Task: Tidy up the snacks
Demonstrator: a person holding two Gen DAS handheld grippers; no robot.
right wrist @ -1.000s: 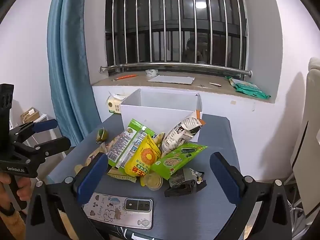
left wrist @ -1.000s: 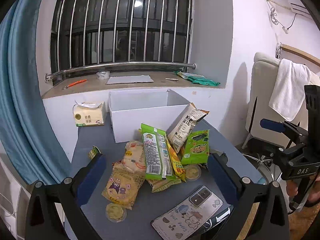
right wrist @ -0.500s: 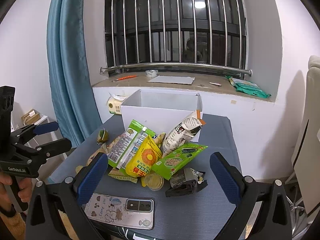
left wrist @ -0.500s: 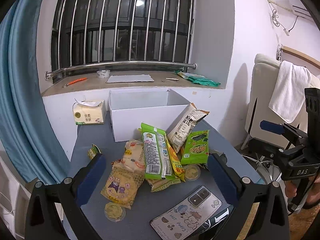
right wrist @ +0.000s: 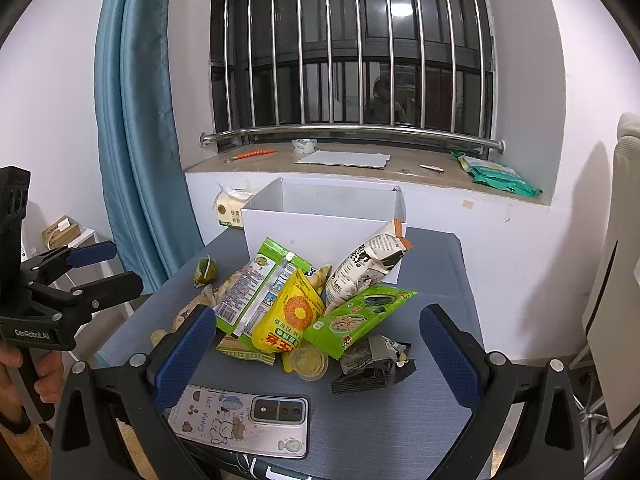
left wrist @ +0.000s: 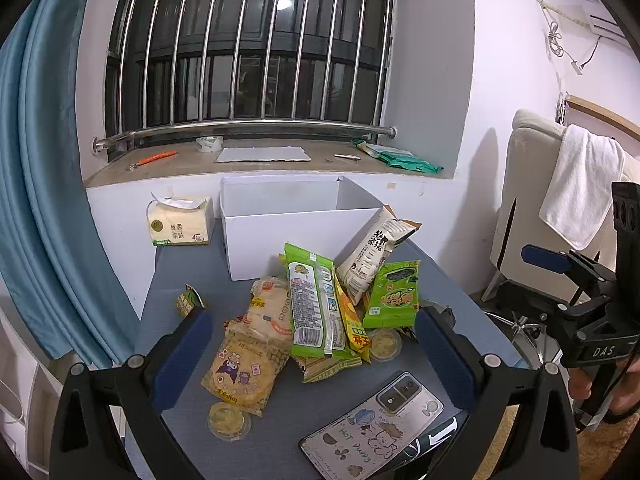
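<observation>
A pile of snack packets lies on the grey table (left wrist: 192,292) in front of an open white box (left wrist: 296,216): a long green packet (left wrist: 314,304), a yellow packet (right wrist: 290,316), a green seaweed packet (left wrist: 394,294), a white packet (left wrist: 372,252) leaning on the box, and a pale biscuit bag (left wrist: 244,368). My left gripper (left wrist: 314,356) is open and empty, hovering near the table's front edge. My right gripper (right wrist: 316,356) is open and empty too, likewise in front of the pile.
A phone (left wrist: 374,424) in a cartoon case lies at the front edge. A tissue pack (left wrist: 180,224) stands left of the box. Small jelly cups (left wrist: 228,420) and a dark wrapper (right wrist: 372,364) lie around the pile. A blue curtain (left wrist: 44,200) hangs left, a chair with towel (left wrist: 576,184) right.
Both grippers have stayed open and nearly still; the views shift only slightly. Nothing on the table has moved.
</observation>
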